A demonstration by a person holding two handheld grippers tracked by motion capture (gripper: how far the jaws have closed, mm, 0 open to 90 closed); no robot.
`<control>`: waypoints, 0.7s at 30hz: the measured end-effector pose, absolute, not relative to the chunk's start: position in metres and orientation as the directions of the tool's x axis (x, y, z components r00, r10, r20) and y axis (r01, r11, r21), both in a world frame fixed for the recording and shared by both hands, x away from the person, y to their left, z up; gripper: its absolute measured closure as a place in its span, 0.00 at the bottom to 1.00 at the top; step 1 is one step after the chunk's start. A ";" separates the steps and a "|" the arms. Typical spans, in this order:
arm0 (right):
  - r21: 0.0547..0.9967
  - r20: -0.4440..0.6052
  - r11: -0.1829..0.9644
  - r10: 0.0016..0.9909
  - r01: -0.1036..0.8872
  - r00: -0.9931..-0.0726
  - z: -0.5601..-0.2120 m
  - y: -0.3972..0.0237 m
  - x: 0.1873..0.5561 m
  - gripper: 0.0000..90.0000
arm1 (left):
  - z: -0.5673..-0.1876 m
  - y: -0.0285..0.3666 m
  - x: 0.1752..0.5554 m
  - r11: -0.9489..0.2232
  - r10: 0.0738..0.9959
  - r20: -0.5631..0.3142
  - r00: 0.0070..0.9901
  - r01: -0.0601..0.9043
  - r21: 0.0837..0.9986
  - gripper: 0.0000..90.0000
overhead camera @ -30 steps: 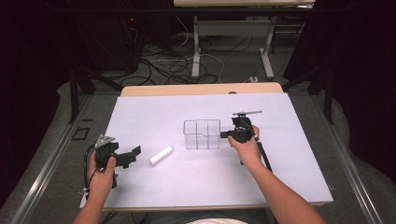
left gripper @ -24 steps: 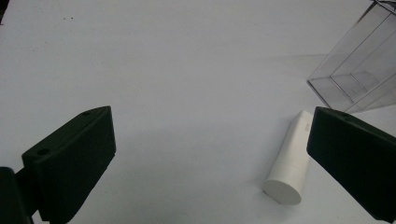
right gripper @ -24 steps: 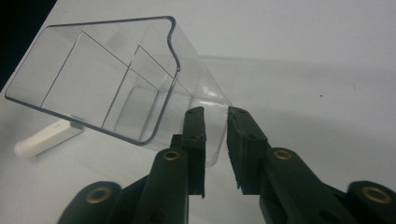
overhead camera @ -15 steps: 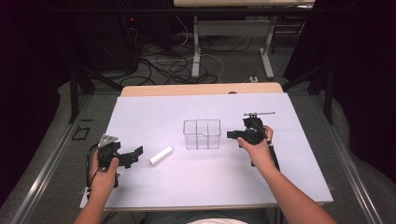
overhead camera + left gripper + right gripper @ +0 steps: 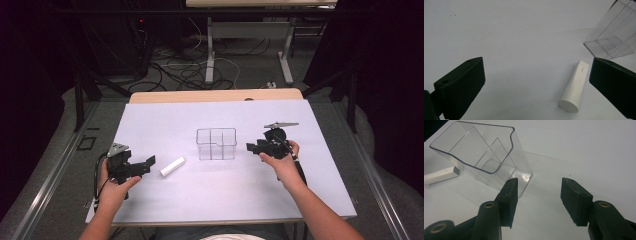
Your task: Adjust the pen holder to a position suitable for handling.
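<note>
A clear plastic box [image 5: 216,144] with inner dividers stands upright at the middle of the white table sheet [image 5: 225,205]. A white tube [image 5: 172,166] lies flat to its left. My left gripper [image 5: 150,161] is open beside the tube, apart from it; in the left gripper view the tube [image 5: 574,87] lies ahead, near the right jaw, with the box [image 5: 614,37] beyond. My right gripper [image 5: 250,147] is just right of the box. Its jaws have just been opening and nothing is between them [image 5: 539,195]. The box [image 5: 481,157] sits ahead and left, with the tube [image 5: 439,175] behind it.
The wooden table edge [image 5: 215,95] shows past the sheet's far side. Cables [image 5: 190,70] and desk legs [image 5: 210,50] are on the floor beyond. Bare sheet lies on all sides of the box and the tube.
My right gripper was at the box's right wall; it has drawn back to the right with its jaws apart. The box, the tube and the left gripper have stayed put.
</note>
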State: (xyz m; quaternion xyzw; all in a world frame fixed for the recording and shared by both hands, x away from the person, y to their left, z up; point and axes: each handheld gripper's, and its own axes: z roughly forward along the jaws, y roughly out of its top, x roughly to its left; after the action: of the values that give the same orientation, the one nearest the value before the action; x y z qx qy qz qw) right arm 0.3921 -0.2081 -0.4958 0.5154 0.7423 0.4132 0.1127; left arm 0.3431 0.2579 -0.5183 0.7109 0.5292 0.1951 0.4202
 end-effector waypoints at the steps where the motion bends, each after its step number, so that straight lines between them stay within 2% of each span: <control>1: 0.731 0.263 0.125 0.856 0.671 -0.445 -0.496 -0.209 0.391 0.53 | -0.518 0.257 0.343 -0.107 0.915 -0.151 0.374 0.587 0.803 0.00; 5: 0.739 0.257 0.138 0.847 0.659 -0.466 -0.495 -0.216 0.387 0.48 | -0.516 0.251 0.343 -0.171 0.908 -0.095 0.407 0.568 0.805 0.00; 11: 0.759 0.185 0.207 0.840 0.617 -0.510 -0.498 -0.223 0.382 0.40 | -0.513 0.244 0.347 -0.224 0.900 -0.056 0.433 0.567 0.793 0.03; 14: 0.768 0.139 0.244 0.838 0.592 -0.527 -0.499 -0.227 0.381 0.32 | -0.512 0.241 0.348 -0.251 0.893 -0.041 0.449 0.569 0.783 0.06; 16: 0.767 0.127 0.249 0.845 0.591 -0.520 -0.498 -0.229 0.379 0.32 | -0.511 0.238 0.349 -0.264 0.890 -0.032 0.455 0.571 0.777 0.08; 21: 0.763 0.173 0.210 0.845 0.611 -0.507 -0.499 -0.234 0.375 0.32 | -0.508 0.233 0.353 -0.302 0.874 -0.023 0.485 0.580 0.757 0.17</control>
State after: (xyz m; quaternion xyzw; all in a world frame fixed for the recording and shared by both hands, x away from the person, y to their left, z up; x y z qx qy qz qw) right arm 0.3746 -0.2339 -0.4986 0.4758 0.7648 0.4104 0.1424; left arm 0.3532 0.2329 -0.5082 0.7810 0.4654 0.2021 0.3641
